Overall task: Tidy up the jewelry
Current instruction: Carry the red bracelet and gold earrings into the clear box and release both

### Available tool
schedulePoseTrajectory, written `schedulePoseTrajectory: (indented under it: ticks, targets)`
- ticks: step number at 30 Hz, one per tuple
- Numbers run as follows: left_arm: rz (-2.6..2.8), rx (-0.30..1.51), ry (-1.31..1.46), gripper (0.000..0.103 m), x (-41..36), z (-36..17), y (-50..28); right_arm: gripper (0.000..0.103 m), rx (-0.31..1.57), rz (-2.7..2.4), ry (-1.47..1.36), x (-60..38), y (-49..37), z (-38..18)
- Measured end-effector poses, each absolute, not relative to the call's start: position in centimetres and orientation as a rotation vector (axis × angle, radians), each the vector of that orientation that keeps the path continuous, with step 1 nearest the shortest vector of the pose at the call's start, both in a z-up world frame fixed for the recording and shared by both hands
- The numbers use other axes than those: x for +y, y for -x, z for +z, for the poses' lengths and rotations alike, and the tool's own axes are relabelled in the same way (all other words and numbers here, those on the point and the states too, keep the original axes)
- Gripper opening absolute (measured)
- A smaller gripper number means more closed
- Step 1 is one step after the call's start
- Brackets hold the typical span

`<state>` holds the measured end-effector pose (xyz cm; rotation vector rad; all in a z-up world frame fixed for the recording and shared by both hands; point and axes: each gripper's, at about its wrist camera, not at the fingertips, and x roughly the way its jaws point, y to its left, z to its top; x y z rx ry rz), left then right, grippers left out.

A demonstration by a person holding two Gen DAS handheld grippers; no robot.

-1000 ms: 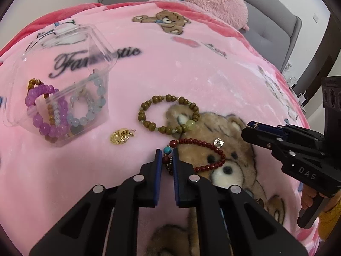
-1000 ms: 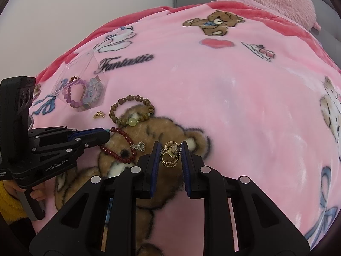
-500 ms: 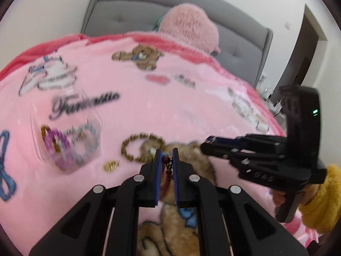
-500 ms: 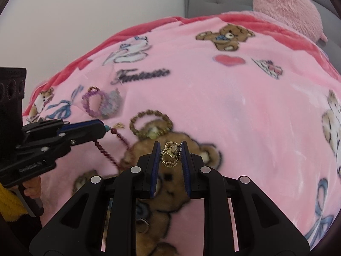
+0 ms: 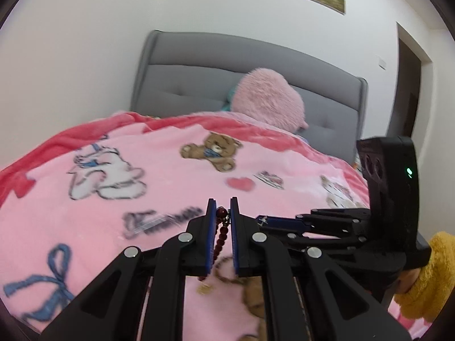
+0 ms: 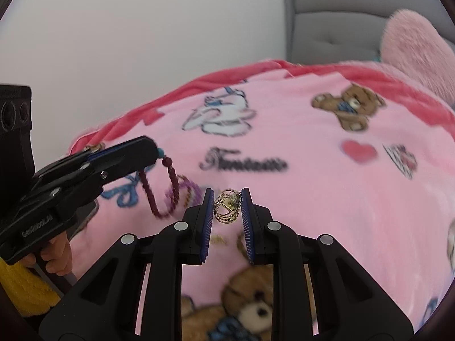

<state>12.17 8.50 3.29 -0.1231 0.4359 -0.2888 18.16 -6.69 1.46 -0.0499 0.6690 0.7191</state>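
Note:
My left gripper (image 5: 221,207) is shut on a dark red bead bracelet (image 5: 220,236), which hangs between its fingers above the pink blanket (image 5: 159,187). In the right wrist view the same gripper (image 6: 155,149) holds the bracelet (image 6: 173,182) dangling in a loop. My right gripper (image 6: 227,199) is shut on a gold multi-ring earring (image 6: 226,206), raised above the blanket; it also shows in the left wrist view (image 5: 263,221). The clear box with purple and pale bracelets (image 6: 189,191) lies on the blanket, blurred, partly behind the red bracelet. A small gold piece (image 5: 206,288) lies below my left gripper.
A fluffy pink cushion (image 5: 267,99) leans on the grey headboard (image 5: 184,76) at the far end of the bed. The brown bead bracelet (image 5: 227,267) lies on the teddy print, mostly hidden by my left fingers. A doorway (image 5: 406,96) is at right.
Both grippers have risen and tilted up from the blanket. The left one has lifted the red bracelet off the teddy print, so it now hangs free. The right still holds the earring.

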Motion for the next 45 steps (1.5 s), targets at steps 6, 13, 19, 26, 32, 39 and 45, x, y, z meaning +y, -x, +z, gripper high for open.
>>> schedulePoseTrajectory:
  ticks: [6,13,19,26,32,39,45]
  targets:
    - [-0.243,0.432,0.134,0.009,11.3,3.6,-13.5,0.019,0.659,0.769,0.075,-3.4,-19.1,2.2]
    - [-0.242,0.508,0.198,0.009,14.1,1.3,-15.5,0.019,0.717,0.796,0.115,-0.9,-19.9,0.2]
    - [-0.236,0.587,0.232,0.009,15.0,-1.8,-16.3,0.019,0.771,0.804,0.115,0.1,-20.3,-1.9]
    - [-0.24,0.642,0.224,0.009,14.9,-3.9,-16.9,0.02,0.8,0.806,0.148,0.7,-20.2,-3.1]
    - [-0.241,0.665,0.237,0.01,15.2,-4.6,-16.9,0.02,0.81,0.811,0.126,0.7,-20.2,-3.5]
    - [-0.248,0.661,0.235,0.01,15.0,-4.5,-16.8,0.02,0.777,0.803,0.05,-1.2,-19.6,-2.5]
    - [-0.26,0.64,0.261,0.011,15.3,-3.9,-16.3,0.024,0.749,0.741,-0.038,-4.8,-19.4,-1.2]
